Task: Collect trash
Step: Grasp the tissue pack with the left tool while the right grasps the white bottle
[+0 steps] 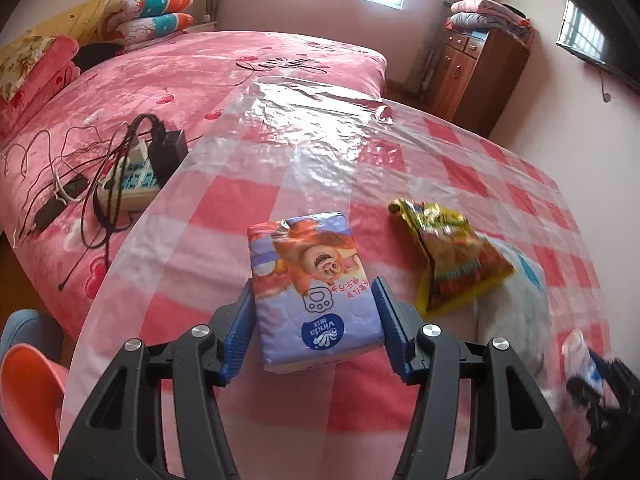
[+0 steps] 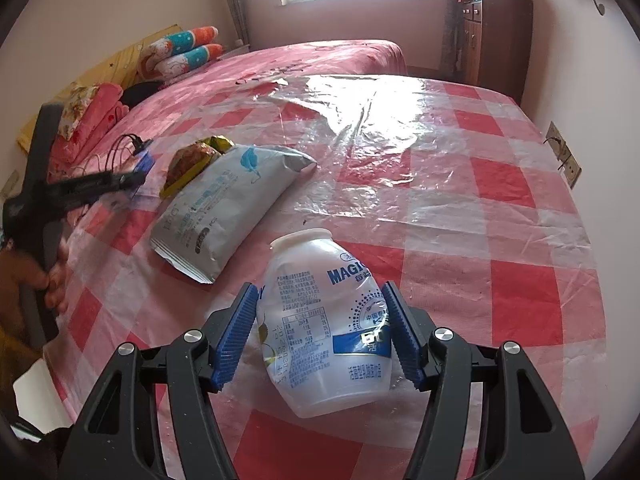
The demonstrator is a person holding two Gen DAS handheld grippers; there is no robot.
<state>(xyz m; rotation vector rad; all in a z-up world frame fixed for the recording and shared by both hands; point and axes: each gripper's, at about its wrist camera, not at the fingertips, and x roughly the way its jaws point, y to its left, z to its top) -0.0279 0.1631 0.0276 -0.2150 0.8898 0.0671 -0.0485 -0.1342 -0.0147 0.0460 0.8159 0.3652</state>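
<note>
A purple Vinda tissue pack [image 1: 312, 288] sits between the blue pads of my left gripper [image 1: 314, 294], which is shut on it just above the checked tablecloth [image 1: 224, 216]. A yellow-red snack wrapper [image 1: 448, 256] lies to its right, on a white snack bag [image 1: 516, 304]. My right gripper [image 2: 322, 304] is shut on a crushed white MAGIC drink bottle [image 2: 328, 328]. The white snack bag [image 2: 228, 212] and the wrapper [image 2: 196, 156] lie to its left. The left gripper [image 2: 132, 176] shows blurred at far left.
A bed [image 1: 160, 68] with a pink cover lies behind the table, with a power strip and cables [image 1: 128, 176] on it. A wooden cabinet [image 1: 476, 68] stands at the back right. An orange chair [image 1: 28, 392] is at lower left. A wall socket [image 2: 564, 156] is at right.
</note>
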